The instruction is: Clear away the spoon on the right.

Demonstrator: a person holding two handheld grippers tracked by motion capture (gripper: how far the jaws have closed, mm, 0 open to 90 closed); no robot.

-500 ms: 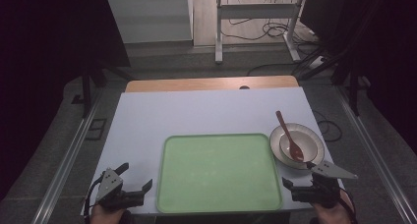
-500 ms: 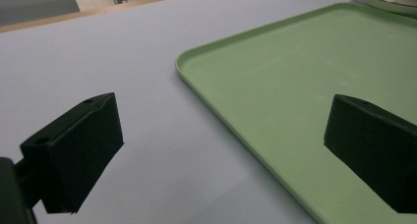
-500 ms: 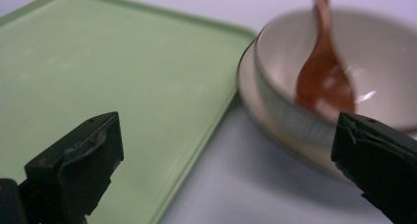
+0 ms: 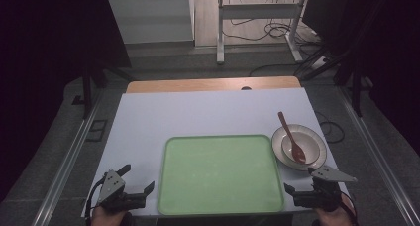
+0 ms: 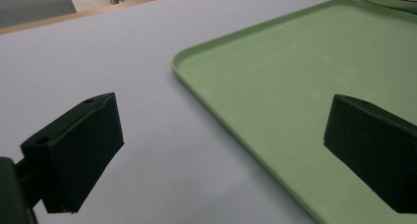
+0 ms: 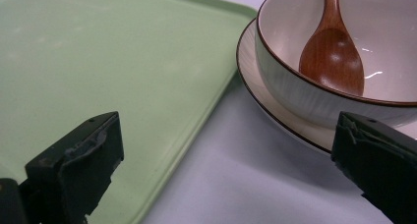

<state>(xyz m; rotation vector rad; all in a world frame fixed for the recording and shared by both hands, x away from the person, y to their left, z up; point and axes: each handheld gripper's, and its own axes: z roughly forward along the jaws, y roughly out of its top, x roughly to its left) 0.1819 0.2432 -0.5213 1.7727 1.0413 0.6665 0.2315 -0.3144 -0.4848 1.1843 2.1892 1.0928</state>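
At table front | left claw [image 4: 137, 178], right claw [image 4: 299, 180] unmoved, spread

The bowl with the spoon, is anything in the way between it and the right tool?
Nothing visible is. The right tool sits open just in front of the bowl, which rests on a plate beside the green tray. Between them there is just bare white tabletop.

a lab-like recording room: black curtains [image 4: 44, 62], floor cables [image 4: 257, 30], a metal stand [image 4: 220, 32].
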